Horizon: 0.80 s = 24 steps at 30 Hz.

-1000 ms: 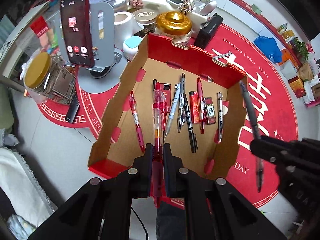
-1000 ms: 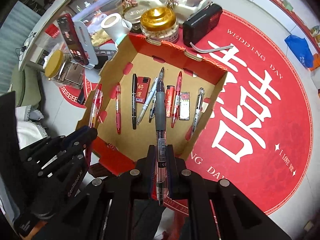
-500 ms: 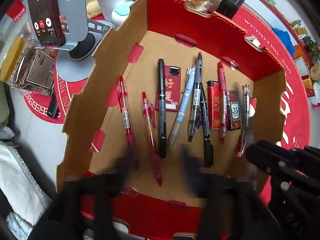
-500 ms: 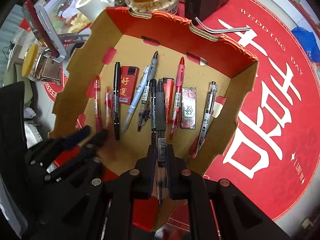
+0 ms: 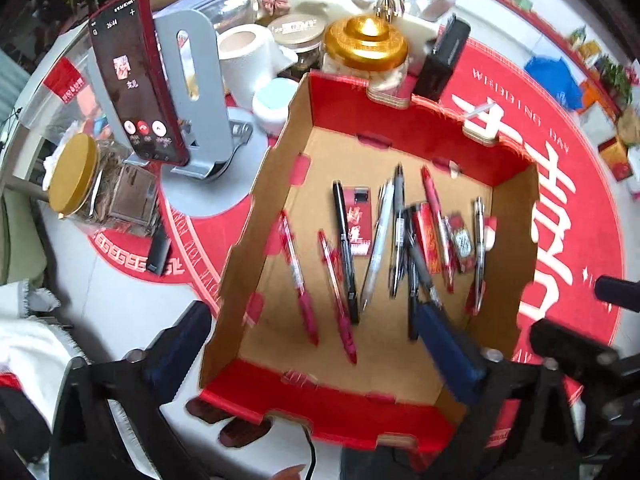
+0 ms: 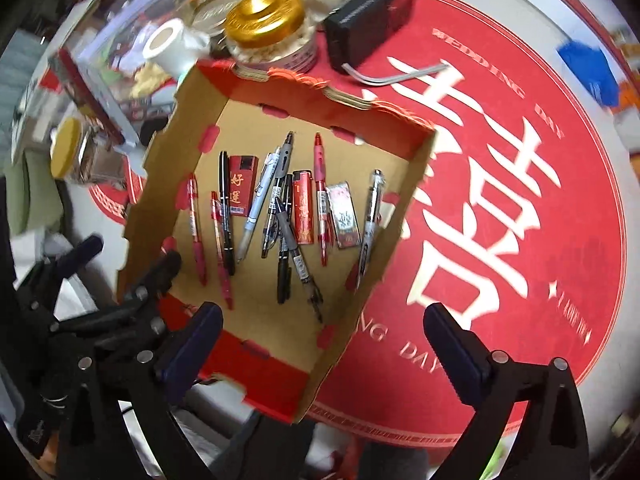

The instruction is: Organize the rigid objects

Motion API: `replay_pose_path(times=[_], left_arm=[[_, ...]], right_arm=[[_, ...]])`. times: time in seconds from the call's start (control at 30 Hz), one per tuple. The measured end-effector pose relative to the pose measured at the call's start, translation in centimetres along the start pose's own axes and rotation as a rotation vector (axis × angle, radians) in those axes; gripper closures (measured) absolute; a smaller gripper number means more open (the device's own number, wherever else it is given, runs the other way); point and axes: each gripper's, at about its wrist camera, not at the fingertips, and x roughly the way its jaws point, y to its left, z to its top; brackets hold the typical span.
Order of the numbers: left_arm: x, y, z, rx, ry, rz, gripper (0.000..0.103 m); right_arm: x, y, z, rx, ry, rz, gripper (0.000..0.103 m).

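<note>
Both pens that were clamped a second ago now lie in the cardboard tray (image 6: 412,184): the red pen (image 6: 221,248) beside its red twin at the left, the grey pen (image 6: 298,256) slanting across the middle cluster. That makes nine pens, three red lighters and one small packet, laid roughly parallel so they stay sorted. Left tongs (image 5: 320,352) and right tongs (image 6: 324,344) are opening wide, nothing between them, above the tray on the desk (image 6: 520,160).

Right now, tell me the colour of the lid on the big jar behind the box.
Shiny gold lid, clearest in the right wrist view.
</note>
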Motion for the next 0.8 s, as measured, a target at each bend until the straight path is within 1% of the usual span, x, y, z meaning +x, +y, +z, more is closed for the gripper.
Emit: replay_pose_path(times=[0.13, 0.27, 0.4, 0.53, 0.63, 0.8], left_arm=[[-1.1, -0.4, -0.7, 0.03, 0.035, 0.009, 0.0], [-2.3, -1.0, -1.4, 0.041, 0.051, -0.004, 0.0], [-3.4, -1.4, -1.9, 0.061, 0.03, 0.031, 0.0], [-4.0, -1.3, -2.0, 0.048, 0.031, 0.009, 0.0], [-4.3, -1.4, -1.9, 0.048, 0.023, 0.006, 0.0], [-5.1, -1.8, -2.0, 0.058, -0.017, -0.01, 0.0]], right_arm=[[-1.8, 0.7, -1.0, 0.023, -0.015, 0.042, 0.002], [-2.8, 1.5, -1.9, 0.007, -0.008, 0.024, 0.002], [-3.5, 1.7, -2.4, -0.017, 0.0, 0.005, 0.002], [-4.2, 1.6, -2.6, -0.016, -0.002, 0.003, 0.002], [-4.7, 1.5, -2.5, -0.017, -0.013, -0.006, 0.002], [-5.2, 1.4, -2.4, -0.021, -0.034, -0.02, 0.002]])
